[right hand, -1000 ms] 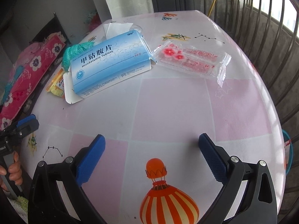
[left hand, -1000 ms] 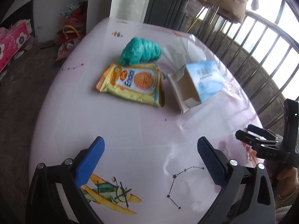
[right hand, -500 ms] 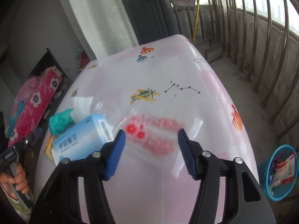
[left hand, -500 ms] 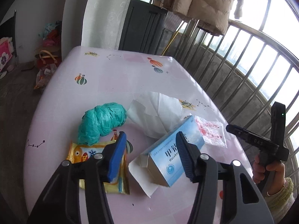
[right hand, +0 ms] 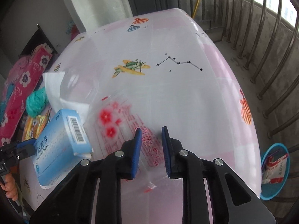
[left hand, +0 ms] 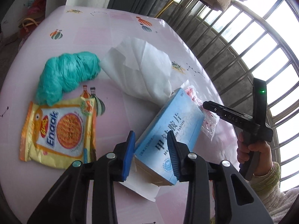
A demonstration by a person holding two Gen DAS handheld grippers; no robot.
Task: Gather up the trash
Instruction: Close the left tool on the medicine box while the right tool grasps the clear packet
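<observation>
My left gripper (left hand: 151, 140) is closing on the near, open end of a blue tablet box (left hand: 179, 115); both pads touch its sides. Beside it lie a yellow snack packet (left hand: 59, 132), a crumpled teal bag (left hand: 67, 76) and a white tissue (left hand: 142, 69). My right gripper (right hand: 151, 130) is also closing. A clear wrapper with red print (right hand: 115, 119) lies flat on the table between its jaws, and the pads stand apart from it. The box (right hand: 58, 149) and the left gripper (right hand: 28, 145) show at the left of the right wrist view.
The table (right hand: 186, 102) wears a pink cloth with balloon and plane prints. A blue bin (right hand: 274, 169) holding wrappers stands on the floor past the table's right edge. A metal railing (right hand: 271, 37) runs along the right. A hand (left hand: 252, 149) holds the right gripper.
Both grippers came forward over the table and their jaws narrowed from wide open. The left now encloses the blue box's end and the right straddles the red-printed wrapper.
</observation>
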